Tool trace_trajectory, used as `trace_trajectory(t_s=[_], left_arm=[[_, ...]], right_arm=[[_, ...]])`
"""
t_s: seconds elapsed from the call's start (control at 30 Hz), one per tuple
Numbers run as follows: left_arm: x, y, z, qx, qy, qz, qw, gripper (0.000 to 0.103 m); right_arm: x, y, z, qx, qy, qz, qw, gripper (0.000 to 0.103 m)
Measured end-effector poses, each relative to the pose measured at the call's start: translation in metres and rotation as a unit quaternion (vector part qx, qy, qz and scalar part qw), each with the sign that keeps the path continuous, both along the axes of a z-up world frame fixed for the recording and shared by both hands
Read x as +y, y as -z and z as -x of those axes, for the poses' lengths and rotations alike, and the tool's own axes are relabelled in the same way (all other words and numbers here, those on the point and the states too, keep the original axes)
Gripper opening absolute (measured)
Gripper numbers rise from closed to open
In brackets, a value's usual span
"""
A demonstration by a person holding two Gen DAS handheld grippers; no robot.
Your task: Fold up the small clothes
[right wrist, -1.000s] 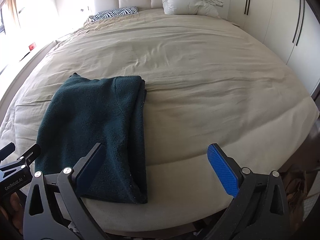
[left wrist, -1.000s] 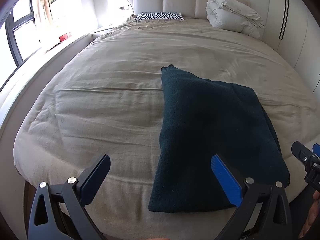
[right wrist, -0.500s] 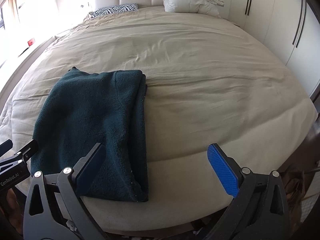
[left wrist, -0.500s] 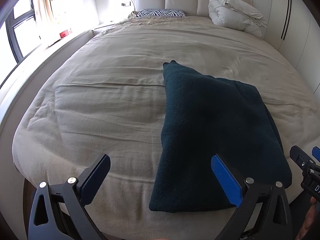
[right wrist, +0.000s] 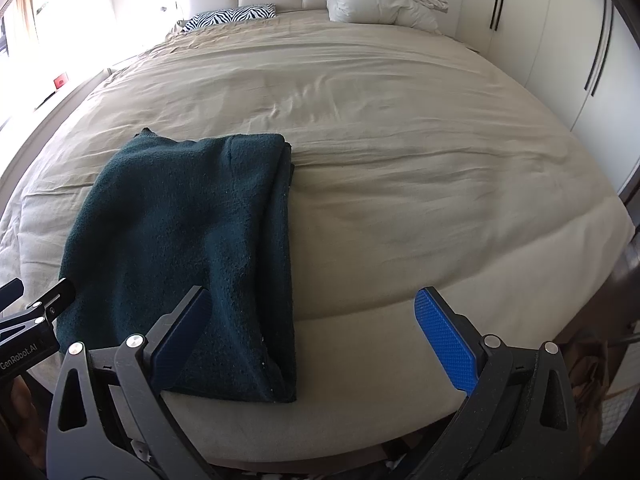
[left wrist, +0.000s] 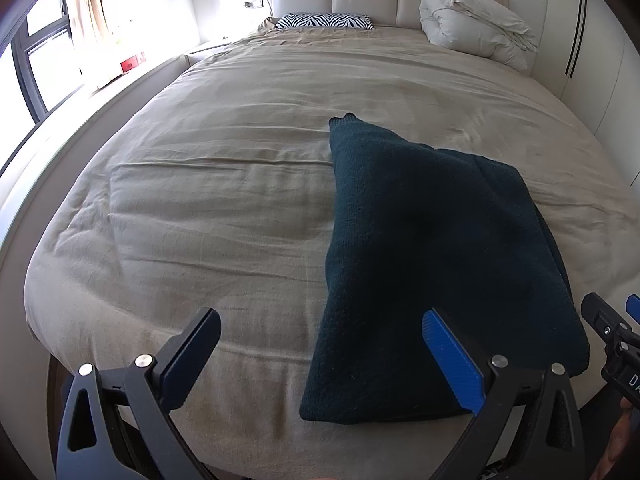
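A dark teal knitted garment [left wrist: 432,264] lies folded lengthwise on the beige bed [left wrist: 224,200], near its foot edge; it also shows in the right wrist view [right wrist: 184,248]. My left gripper [left wrist: 320,344] is open and empty, held above the foot of the bed at the garment's near left corner. My right gripper [right wrist: 312,332] is open and empty, held over the garment's near right edge. Neither gripper touches the cloth. The right gripper's side shows at the right edge of the left wrist view [left wrist: 616,344].
A zebra-print pillow [left wrist: 326,22] and a rolled white duvet [left wrist: 476,26] lie at the headboard. A window and ledge [left wrist: 44,80] run along the left. White wardrobe doors [right wrist: 560,40] stand on the right. The bed's foot edge is close below both grippers.
Both grippers have drawn back and risen slightly, so the garment sits a little farther off. Both stay open. The garment has not moved.
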State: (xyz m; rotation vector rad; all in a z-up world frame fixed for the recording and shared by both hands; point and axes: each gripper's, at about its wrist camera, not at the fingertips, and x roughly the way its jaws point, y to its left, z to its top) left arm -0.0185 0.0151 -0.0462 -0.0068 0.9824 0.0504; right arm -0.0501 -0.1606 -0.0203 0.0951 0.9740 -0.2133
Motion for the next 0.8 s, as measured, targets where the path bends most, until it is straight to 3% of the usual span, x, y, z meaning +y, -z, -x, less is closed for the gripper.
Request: trace_trajectory(t_s=[0.8], left_arm=[[0.0016, 0.0059, -0.0009, 0.005, 0.001, 0.003, 1.0000, 0.103]], right_arm=[[0.0001, 0.0071, -0.0017, 0.007, 0.000, -0.004, 1.000, 0.103]])
